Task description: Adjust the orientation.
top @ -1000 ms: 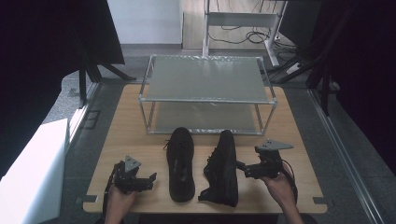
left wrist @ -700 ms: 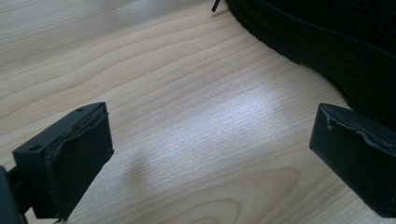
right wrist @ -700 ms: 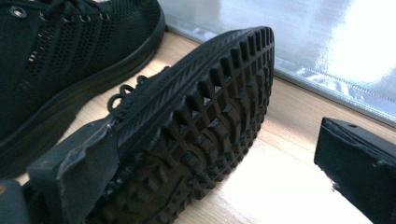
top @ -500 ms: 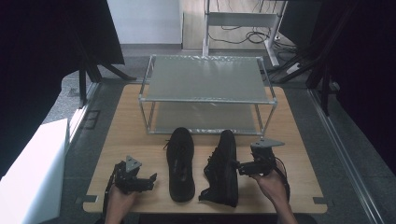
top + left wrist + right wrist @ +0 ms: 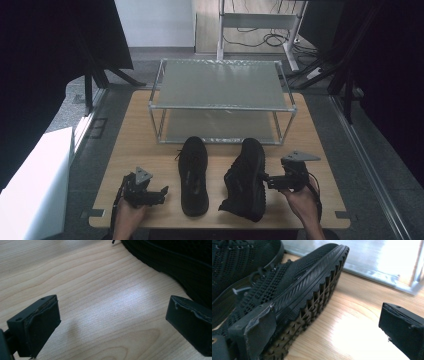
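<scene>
Two black mesh shoes lie on the wooden table (image 5: 325,150). The left shoe (image 5: 193,175) stands upright. The right shoe (image 5: 247,180) leans on its side, its toothed sole (image 5: 317,305) turned toward my right gripper. In the high view my right gripper (image 5: 269,181) is at that shoe's right flank. It is open, with its left finger (image 5: 255,332) against the sole edge and bare wood between the jaws. My left gripper (image 5: 160,192) is open over bare wood (image 5: 112,315), just left of the left shoe (image 5: 175,260).
A two-shelf metal rack (image 5: 220,107) stands behind the shoes, and its lower shelf (image 5: 372,257) is just beyond the right shoe's toe. The table's front edge is close under both hands. Dark stands and cables surround the table.
My right gripper has shifted slightly along the right shoe's side, first left and then back right. The shoe now leans over a little more. My left gripper has stayed put.
</scene>
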The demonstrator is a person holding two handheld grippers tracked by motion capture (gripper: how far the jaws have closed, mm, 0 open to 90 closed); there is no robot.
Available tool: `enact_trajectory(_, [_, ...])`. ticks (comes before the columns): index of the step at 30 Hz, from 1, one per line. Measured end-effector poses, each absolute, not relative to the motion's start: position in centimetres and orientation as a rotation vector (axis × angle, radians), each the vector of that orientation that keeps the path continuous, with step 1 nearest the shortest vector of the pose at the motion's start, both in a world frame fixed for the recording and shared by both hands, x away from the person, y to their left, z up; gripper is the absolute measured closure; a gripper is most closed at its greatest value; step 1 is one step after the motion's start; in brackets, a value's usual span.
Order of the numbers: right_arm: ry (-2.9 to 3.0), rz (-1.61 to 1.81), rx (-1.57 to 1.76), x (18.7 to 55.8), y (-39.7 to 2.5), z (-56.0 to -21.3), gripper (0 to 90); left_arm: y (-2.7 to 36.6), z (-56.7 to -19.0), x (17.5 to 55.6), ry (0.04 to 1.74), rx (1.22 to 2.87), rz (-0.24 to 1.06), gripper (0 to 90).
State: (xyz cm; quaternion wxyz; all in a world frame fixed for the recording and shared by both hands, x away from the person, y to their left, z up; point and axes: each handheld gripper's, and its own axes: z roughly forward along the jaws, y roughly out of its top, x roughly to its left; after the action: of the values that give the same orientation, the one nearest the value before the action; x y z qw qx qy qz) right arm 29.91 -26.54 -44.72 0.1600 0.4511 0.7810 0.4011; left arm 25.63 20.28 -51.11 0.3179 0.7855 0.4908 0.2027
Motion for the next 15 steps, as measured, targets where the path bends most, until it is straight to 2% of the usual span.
enact_trajectory(9, [2.176, 1.149, 1.345, 28.9, -29.2, -45.4, 8.3, 20.5, -51.1, 25.7, 1.303, 2.052, 0.523, 0.0])
enact_trajectory(15, [2.168, 1.14, 1.376, 28.7, -30.2, -45.9, 9.1, 20.4, -51.1, 25.7, 1.301, 2.056, 0.521, 0.0])
